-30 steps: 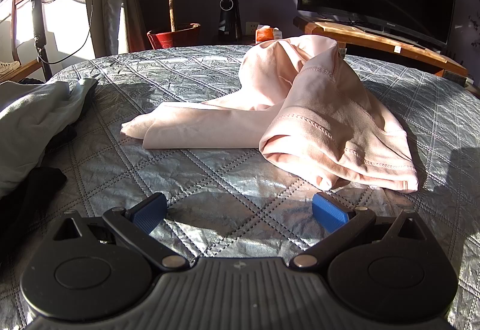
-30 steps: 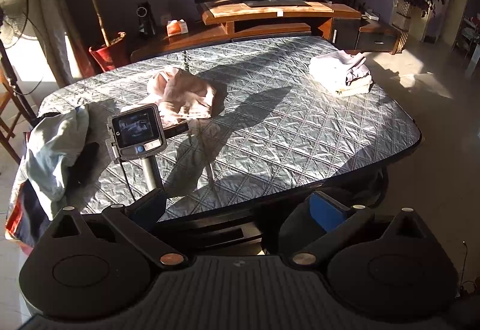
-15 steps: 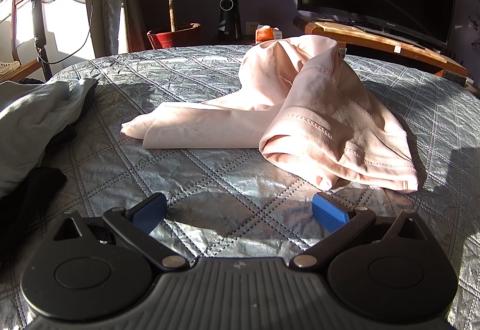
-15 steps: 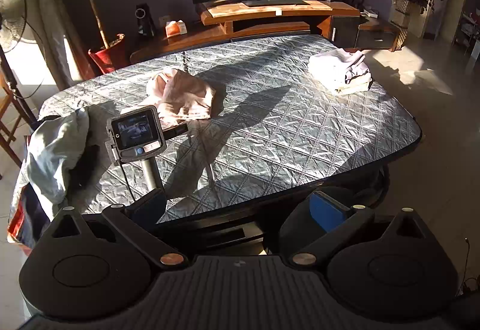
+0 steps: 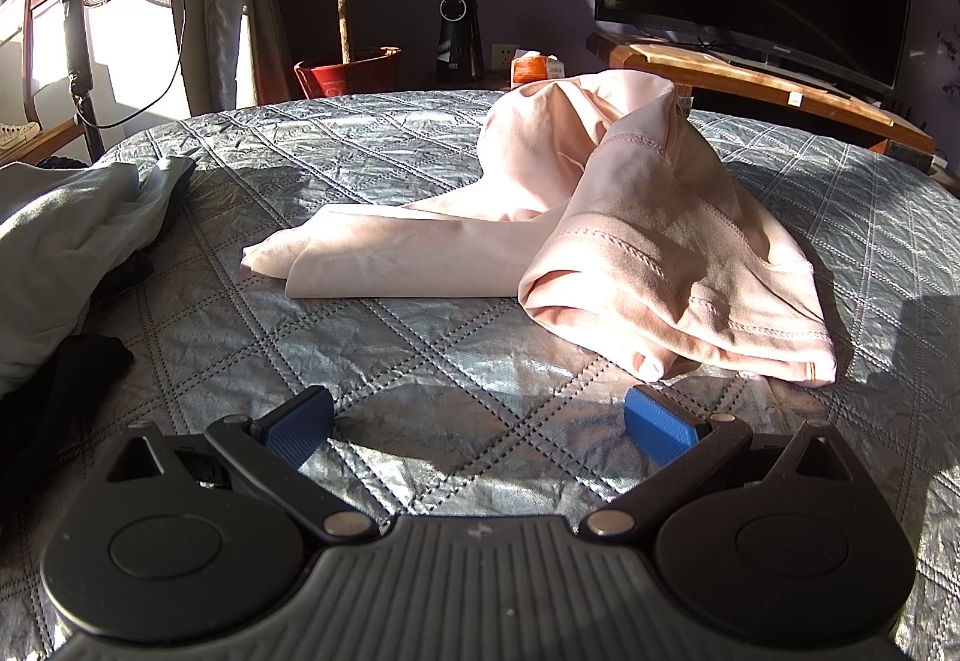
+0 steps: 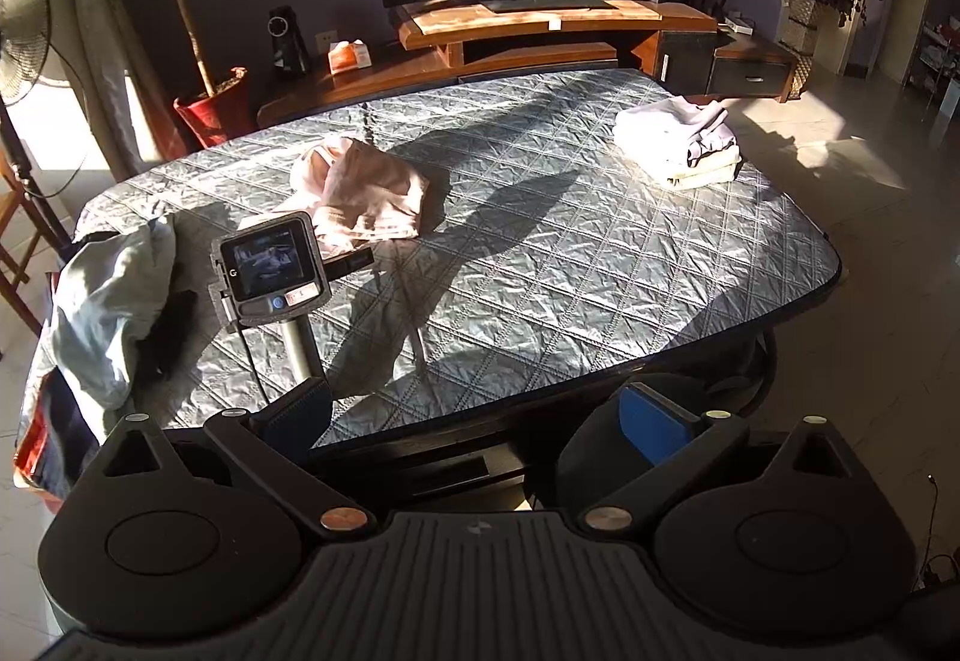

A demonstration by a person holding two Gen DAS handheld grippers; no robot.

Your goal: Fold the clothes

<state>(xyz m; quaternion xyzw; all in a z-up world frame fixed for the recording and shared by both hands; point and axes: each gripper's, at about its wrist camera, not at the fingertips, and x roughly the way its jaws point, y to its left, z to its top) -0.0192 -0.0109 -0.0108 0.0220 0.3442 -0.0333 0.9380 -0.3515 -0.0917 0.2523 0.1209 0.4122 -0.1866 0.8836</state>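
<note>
A crumpled pink garment (image 5: 600,217) lies heaped on the grey quilted table (image 5: 384,337); it also shows in the right wrist view (image 6: 366,193). My left gripper (image 5: 480,421) is open and empty, low over the quilt just in front of the garment, not touching it. My right gripper (image 6: 480,418) is open and empty, held high and back from the table's near edge. The left gripper's handle and screen (image 6: 270,271) stand at the left in the right wrist view.
A pile of unfolded pale grey-green and dark clothes (image 6: 114,301) lies at the table's left end (image 5: 66,241). A folded stack (image 6: 678,141) sits at the far right corner. A TV stand, plant pot and fan stand behind the table.
The right wrist view has shifted slightly; the table sits a little lower and further left in it. The left gripper and the garment have not moved.
</note>
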